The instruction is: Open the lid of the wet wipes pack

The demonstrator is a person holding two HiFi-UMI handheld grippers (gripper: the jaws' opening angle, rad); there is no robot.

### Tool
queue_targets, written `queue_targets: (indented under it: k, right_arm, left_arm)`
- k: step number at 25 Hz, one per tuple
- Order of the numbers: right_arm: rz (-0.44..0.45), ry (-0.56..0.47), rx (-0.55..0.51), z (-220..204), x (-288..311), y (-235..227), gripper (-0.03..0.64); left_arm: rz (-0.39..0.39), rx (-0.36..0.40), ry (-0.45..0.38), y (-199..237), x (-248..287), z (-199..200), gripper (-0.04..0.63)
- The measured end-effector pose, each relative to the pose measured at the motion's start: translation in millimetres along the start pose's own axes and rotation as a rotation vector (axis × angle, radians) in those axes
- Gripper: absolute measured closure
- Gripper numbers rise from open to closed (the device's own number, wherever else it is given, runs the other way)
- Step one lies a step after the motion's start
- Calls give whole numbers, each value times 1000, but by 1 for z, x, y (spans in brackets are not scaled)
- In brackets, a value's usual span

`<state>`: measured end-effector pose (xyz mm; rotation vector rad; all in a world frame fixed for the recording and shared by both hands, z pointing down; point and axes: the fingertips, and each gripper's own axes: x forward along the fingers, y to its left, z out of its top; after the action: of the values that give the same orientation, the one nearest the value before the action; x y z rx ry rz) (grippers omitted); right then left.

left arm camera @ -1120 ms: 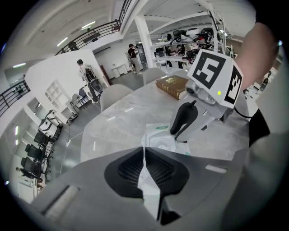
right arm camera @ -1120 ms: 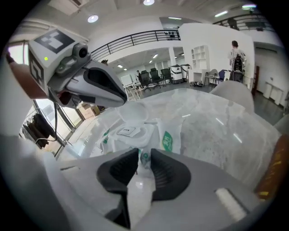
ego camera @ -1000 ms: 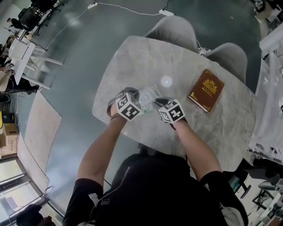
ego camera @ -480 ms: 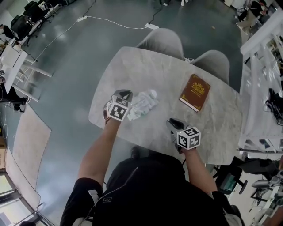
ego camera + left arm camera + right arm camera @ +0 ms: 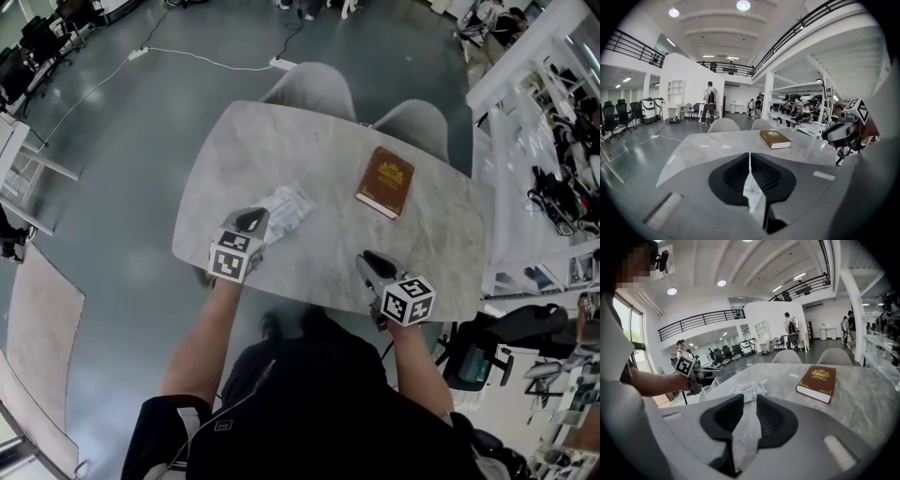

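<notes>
- left gripper (image 5: pixel 253 219): fingers pressed together, empty, just beside the crinkly wet wipes pack (image 5: pixel 287 209)
- right gripper (image 5: pixel 372 262): fingers spread, empty, well apart from the pack
- smooth marbled desk (image 5: pixel 281 141)

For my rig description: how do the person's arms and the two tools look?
Both the left tool and the right tool have grey bodies, black ribbed pads and a white cube with black square markers. The person wears a black shirt with short sleeves.
</notes>
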<state>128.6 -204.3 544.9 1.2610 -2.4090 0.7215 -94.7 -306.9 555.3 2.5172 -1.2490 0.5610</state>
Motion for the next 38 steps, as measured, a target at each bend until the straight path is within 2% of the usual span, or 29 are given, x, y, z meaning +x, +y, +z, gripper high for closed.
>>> queue_targets:
  k: [3, 5, 7, 9, 10, 14, 17, 20, 23, 28, 32, 38]
  right_arm:
    - [-4, -14, -1, -2, -9, 2, 526]
    - [7, -24, -4, -1, -11, 4, 526]
    - [29, -26, -14, 1, -12, 6, 526]
    - [52, -21, -26, 4, -10, 5, 526]
    - [62, -15, -33, 5, -9, 3, 526]
    - [81, 11, -41, 4, -14, -10, 526]
    - [83, 33, -10, -4, -12, -24, 526]
    - [96, 60, 17, -18, -5, -30, 526]
    - [116, 84, 20, -26, 0, -29, 526]
    - [146, 106, 26, -28, 8, -29, 526]
    - [147, 119, 22, -27, 11, -32, 526]
    - [116, 130, 38, -30, 14, -33, 526]
  left_arm:
    - [-11, -9, -14, -14, -11, -5, 575]
    - [-8, 7, 8, -19, -13, -13, 575]
    - [-3, 47, 64, -22, -7, -25, 569]
    - [3, 96, 136, -20, 6, -37, 446]
    - [6, 123, 173, -18, 14, -44, 411]
    - [29, 221, 316, -10, 45, -73, 403]
    - [75, 241, 381, 6, 66, -90, 405]
    - [115, 251, 389, 16, 77, -94, 423]
    - [123, 264, 385, 19, 83, -92, 454]
    - [163, 238, 359, 36, 87, -75, 485]
    - [177, 252, 370, 51, 92, -69, 497]
    - [177, 257, 401, 70, 98, -82, 499]
